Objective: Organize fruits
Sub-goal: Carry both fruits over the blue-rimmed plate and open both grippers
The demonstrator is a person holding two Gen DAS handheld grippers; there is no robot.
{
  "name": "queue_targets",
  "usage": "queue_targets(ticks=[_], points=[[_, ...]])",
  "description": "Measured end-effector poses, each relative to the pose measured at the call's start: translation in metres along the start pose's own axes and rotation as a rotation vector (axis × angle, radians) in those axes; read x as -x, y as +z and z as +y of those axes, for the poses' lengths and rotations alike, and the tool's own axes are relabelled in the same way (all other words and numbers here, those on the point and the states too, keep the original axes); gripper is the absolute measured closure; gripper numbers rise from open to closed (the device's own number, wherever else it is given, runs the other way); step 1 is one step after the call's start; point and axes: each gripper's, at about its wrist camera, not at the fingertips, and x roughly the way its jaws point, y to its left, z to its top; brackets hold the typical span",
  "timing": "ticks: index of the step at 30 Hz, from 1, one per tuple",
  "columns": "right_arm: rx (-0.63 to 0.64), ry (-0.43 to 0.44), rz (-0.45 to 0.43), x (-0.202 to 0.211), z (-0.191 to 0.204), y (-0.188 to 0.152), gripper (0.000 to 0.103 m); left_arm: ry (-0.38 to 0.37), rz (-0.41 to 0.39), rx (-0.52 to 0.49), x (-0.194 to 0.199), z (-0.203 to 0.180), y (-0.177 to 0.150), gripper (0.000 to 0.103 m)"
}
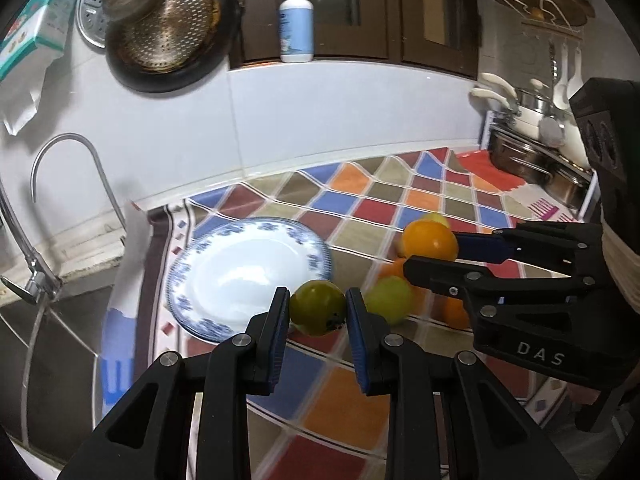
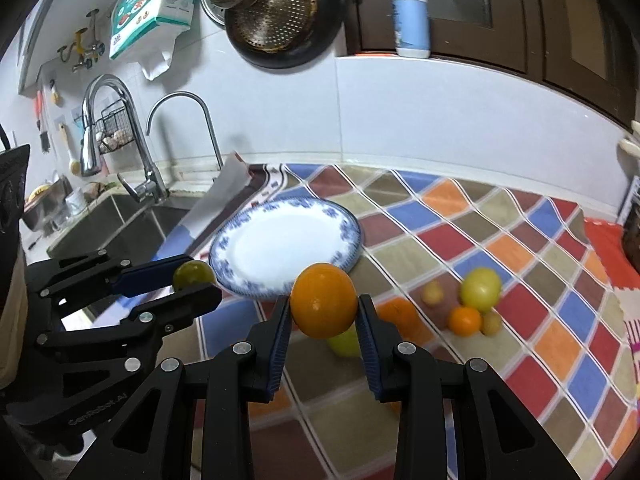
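Left claw: my left gripper (image 1: pixel 318 310) is clamped on a green fruit (image 1: pixel 318 306), one blue pad pressed to each side, the fruit lifted clear of the cloth.
Right claw: my right gripper (image 2: pixel 323 312) is pinched on an orange (image 2: pixel 323 300) the same way, also held up off the counter.
Claws together: from the left wrist view I see the right gripper at 3 o'clock with its orange; from the right wrist view the left gripper sits at 9 o'clock, its green fruit just beside the plate rim.
Plate: a white plate with a blue patterned rim (image 2: pixel 344 220) lies flat on the cloth, at about 11 o'clock from my right claw, with nothing on it.
Loose fruit: at 3 o'clock from my right claw lie a pale green fruit (image 2: pixel 480 288), a small orange (image 2: pixel 464 321) and two small yellowish ones, blurred; another orange and a green fruit sit partly hidden under the claw.
Cloth: a chequered cloth (image 2: pixel 520 280) covers the counter.
Beyond: sink and taps (image 2: pixel 120 140) at 10 o'clock; pump bottle (image 2: pixel 410 16) at 1 o'clock.
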Motion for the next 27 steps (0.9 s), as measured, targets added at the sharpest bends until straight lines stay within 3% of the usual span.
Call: queue_targets(ticks=[5,16,27], points=[[0.01,0.009,0.006,-0.026,0.017,0.021,0.07,0.022,-0.005,-0.012,-0.014,0.03,0.011,0.075],[0.014,0.007,0.109,-0.107,0.03,0.061,0.07,0.044,0.008,0.006,-0.063,0.09,0.034,0.075],[0.023,-0.003,0.223,-0.19,0.015,0.09,0.07,0.02,0.098,0.036,-0.136,0.123,0.043,0.075]])
